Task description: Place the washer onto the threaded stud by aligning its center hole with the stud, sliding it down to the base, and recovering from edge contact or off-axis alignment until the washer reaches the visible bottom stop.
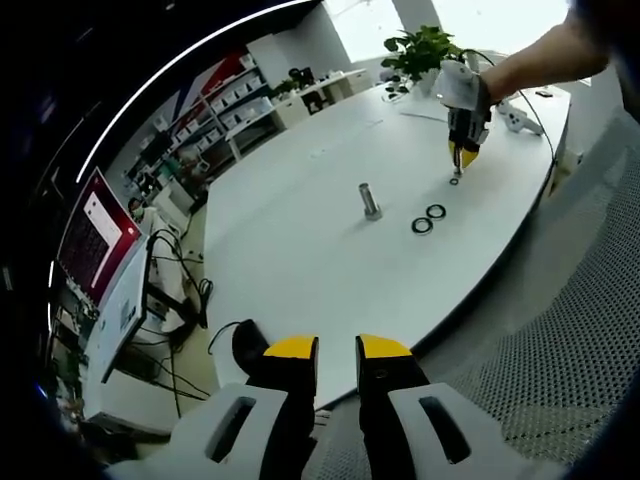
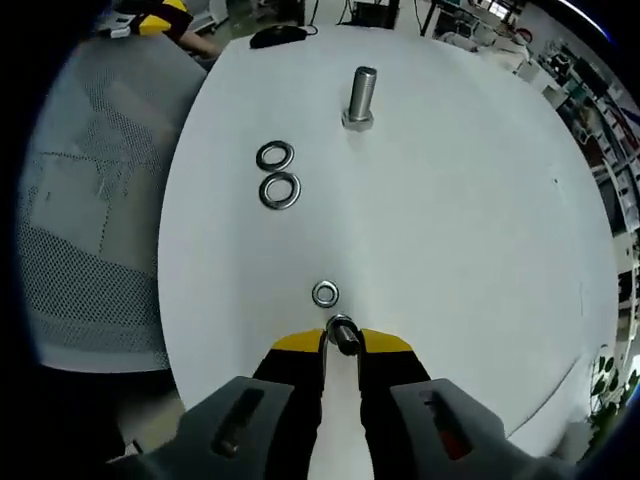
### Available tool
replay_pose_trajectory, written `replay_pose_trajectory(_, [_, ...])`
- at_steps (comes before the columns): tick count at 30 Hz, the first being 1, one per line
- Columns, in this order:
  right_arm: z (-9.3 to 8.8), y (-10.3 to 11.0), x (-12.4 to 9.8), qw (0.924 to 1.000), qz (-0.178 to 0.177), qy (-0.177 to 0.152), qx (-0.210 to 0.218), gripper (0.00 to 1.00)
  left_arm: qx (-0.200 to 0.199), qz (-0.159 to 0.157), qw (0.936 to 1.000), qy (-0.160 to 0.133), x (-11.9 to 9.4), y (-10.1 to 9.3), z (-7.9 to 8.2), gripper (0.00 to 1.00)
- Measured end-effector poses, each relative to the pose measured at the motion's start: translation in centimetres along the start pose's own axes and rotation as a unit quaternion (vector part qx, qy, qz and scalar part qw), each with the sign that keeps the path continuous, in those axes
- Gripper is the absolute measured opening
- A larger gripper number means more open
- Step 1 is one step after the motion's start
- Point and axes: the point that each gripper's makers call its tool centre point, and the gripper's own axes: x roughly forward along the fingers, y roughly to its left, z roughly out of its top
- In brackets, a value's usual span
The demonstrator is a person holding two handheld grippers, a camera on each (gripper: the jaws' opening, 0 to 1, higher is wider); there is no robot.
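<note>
The threaded stud (image 1: 370, 200) (image 2: 362, 98) stands upright on its hex base in the middle of the white table (image 1: 300, 260). Two washers (image 1: 429, 218) lie flat side by side near it, seen as a pair (image 2: 278, 172) in the right gripper view. A third washer (image 2: 325, 294) (image 1: 455, 181) lies flat just in front of my right gripper (image 2: 342, 342) (image 1: 461, 158), which is shut on another washer (image 2: 343, 335) held at its tips, low over the table. My left gripper (image 1: 338, 350) hovers open with nothing in it beyond the table's near edge, far from the stud.
A mesh chair (image 2: 90, 230) sits beside the table edge. A black mouse (image 1: 248, 343) lies near the table's corner. A potted plant (image 1: 420, 50) stands at the far end. A monitor (image 1: 95, 235) and cables are off to the left.
</note>
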Motion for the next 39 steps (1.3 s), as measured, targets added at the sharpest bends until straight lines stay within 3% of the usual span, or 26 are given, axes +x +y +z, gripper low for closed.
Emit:
replay_pose_trajectory(6, [-0.2, 0.1, 0.5, 1.0000, 0.003, 0.008, -0.003, 0.14, 0.000, 0.001, 1.0000, -0.001, 0.0, 0.0, 0.0, 0.13])
replay_pose_trajectory(10, [0.0, 0.0, 0.3, 1.0000, -0.004, -0.007, -0.002, 0.15, 0.000, 0.001, 1.0000, 0.000, 0.0, 0.0, 0.0, 0.13])
replay_pose_trajectory(16, [0.2, -0.6, -0.2, 0.9995, -0.023, -0.021, -0.001, 0.28, 0.001, -0.001, 1.0000, 0.001, 0.0, 0.0, -0.1, 0.13])
replay_pose_trajectory(24, [0.7, -0.7, -2.4, 0.9973, -0.021, -0.066, 0.025, 0.28, 0.001, -0.002, 1.0000, 0.002, 0.0, -0.1, 0.0, 0.13])
replay_pose_trajectory(29, [1.2, -0.6, -3.8, 0.9960, -0.026, -0.084, 0.019, 0.28, 0.002, -0.004, 1.0000, 0.005, 0.0, -0.2, -0.1, 0.13])
replay_pose_trajectory(34, [2.3, -0.5, -5.2, 0.9945, -0.029, -0.100, -0.012, 0.28, 0.002, -0.003, 1.0000, 0.004, 0.0, -0.2, -0.1, 0.13])
replay_pose_trajectory(39, [2.9, -0.9, -6.1, 0.9940, -0.045, -0.093, -0.036, 0.28, 0.002, -0.002, 1.0000, 0.002, 0.0, -0.1, -0.1, 0.13])
